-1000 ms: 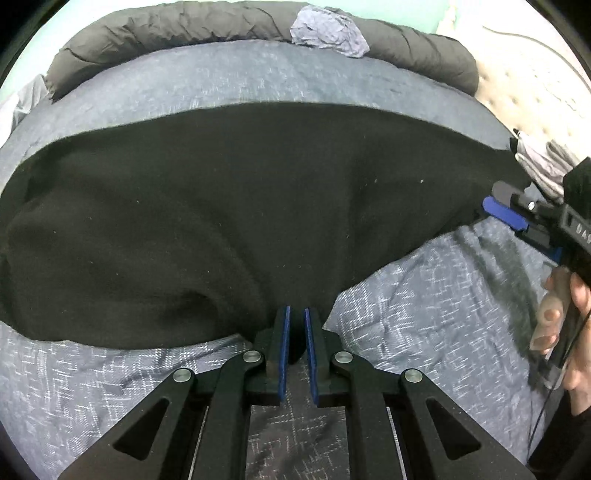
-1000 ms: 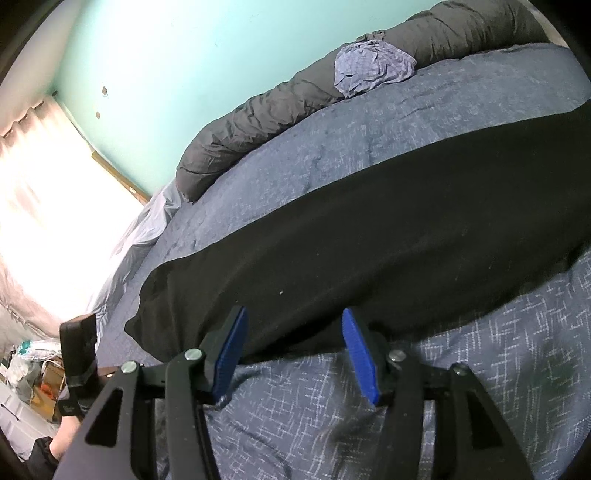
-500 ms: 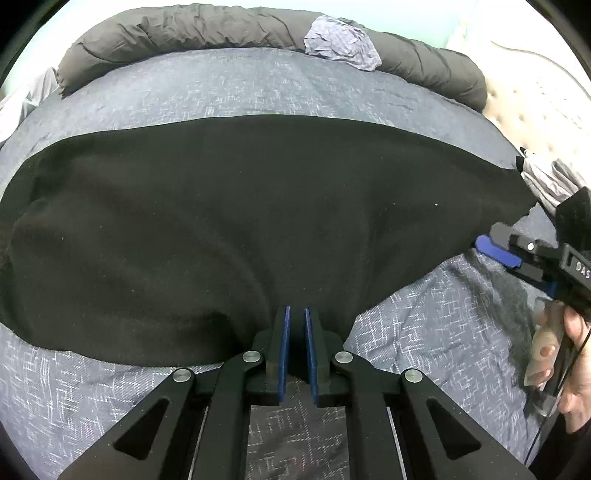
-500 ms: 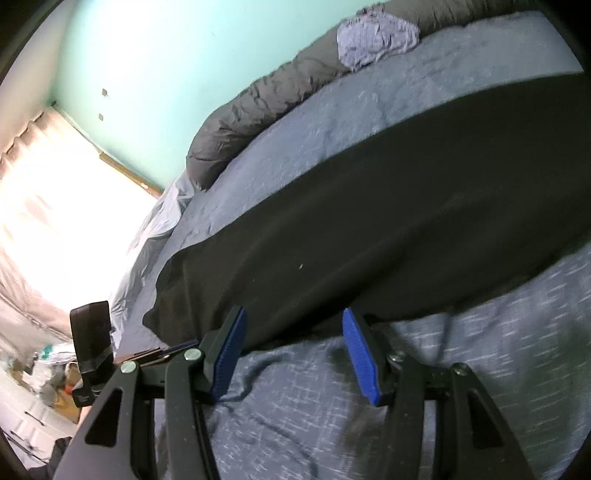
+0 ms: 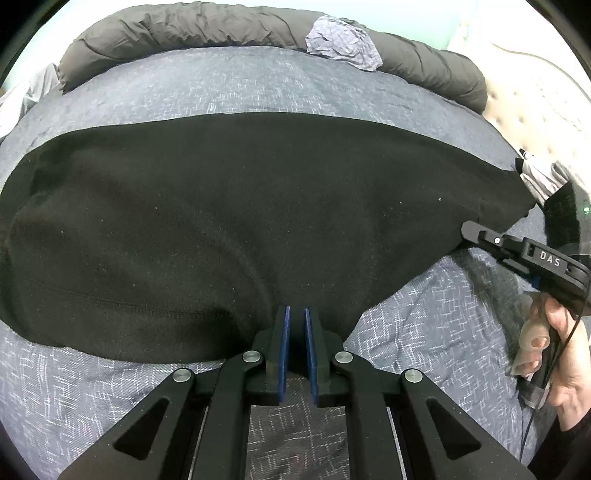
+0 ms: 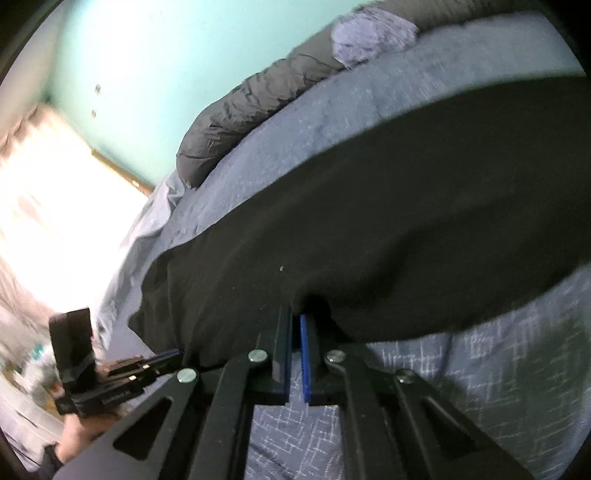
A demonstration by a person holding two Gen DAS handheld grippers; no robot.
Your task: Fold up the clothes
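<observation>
A black garment (image 5: 240, 221) lies spread flat across the blue-grey bedspread (image 5: 74, 387). My left gripper (image 5: 296, 314) is shut on its near edge, where a fold of black cloth is pinched between the blue pads. In the right wrist view the same garment (image 6: 369, 221) fills the middle, and my right gripper (image 6: 295, 317) is shut on its near hem. Seen from the left wrist, the right gripper (image 5: 469, 230) bites the garment's right end. The left gripper (image 6: 173, 356) shows at the garment's left corner in the right wrist view.
A rolled dark grey duvet (image 5: 184, 29) lies along the far side of the bed with a crumpled pale blue cloth (image 5: 340, 40) on it. A tufted headboard (image 5: 535, 92) is at the right. A person's hand (image 5: 561, 350) holds the right gripper's handle. A bright window (image 6: 44, 221) is at the left.
The right gripper's jaws, open before, have closed on the garment's near hem. The left gripper has kept its grip and hardly moved.
</observation>
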